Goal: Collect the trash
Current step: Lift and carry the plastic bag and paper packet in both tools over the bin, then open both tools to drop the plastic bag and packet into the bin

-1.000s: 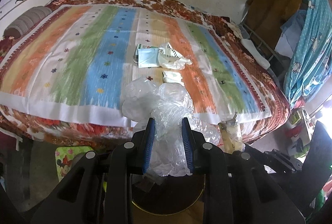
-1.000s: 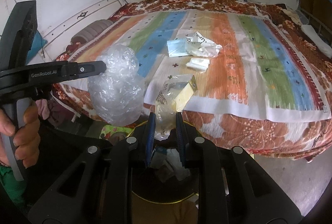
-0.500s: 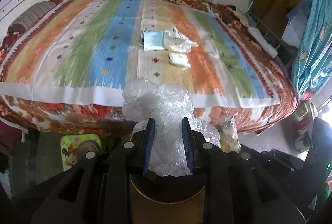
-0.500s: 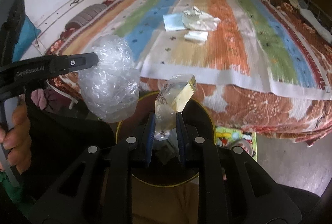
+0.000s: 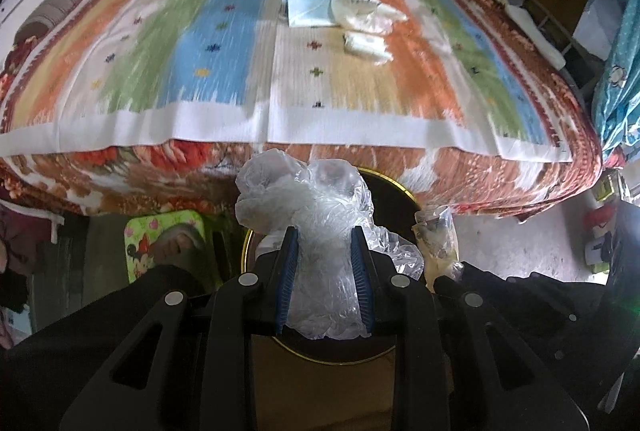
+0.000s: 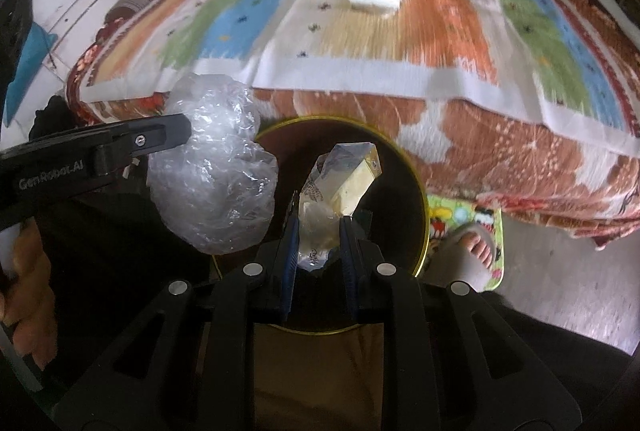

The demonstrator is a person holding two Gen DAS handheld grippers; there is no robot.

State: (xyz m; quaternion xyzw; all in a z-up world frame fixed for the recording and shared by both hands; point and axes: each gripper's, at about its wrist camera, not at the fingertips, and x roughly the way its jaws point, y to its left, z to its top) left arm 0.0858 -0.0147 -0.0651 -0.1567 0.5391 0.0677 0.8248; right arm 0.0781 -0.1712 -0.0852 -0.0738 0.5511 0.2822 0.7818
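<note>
Left gripper (image 5: 326, 239): blue-padded jaws clamped on a crumpled clear plastic bag (image 5: 316, 207), which bulges above and below the pads. It hangs over the near left rim of the bin.

Right gripper (image 6: 318, 227): jaws pressed on a clear wrapper with a yellow panel (image 6: 340, 187), whose upper end stands up above the pads, directly over the bin's mouth.

Bin (image 6: 416, 187): round, dark inside, with a thin yellow rim. It stands on the floor just in front of the bed. Both held pieces hang above it, side by side and apart from each other.

Bed (image 5: 520, 187): covered by a red floral blanket, with a striped spread (image 5: 224, 43) in orange, green, blue and cream laid on top.

Trash on the spread, near its middle, well apart from the bin:
- a pale blue flat packet (image 5: 308, 7);
- a white crumpled plastic bag (image 5: 364, 11), touching the packet's right side;
- a small white folded piece (image 5: 366, 45), just in front of the other two.

Floor: a green cartoon-print mat (image 6: 480, 227) beside the bin, with a person's bare foot (image 6: 472, 251) on it.

Hand (image 6: 24, 283): seen in the right wrist view, wrapped round the left gripper's handle.

Grey striped bolster (image 5: 56, 3): at the far left edge of the bed, against the wall.
</note>
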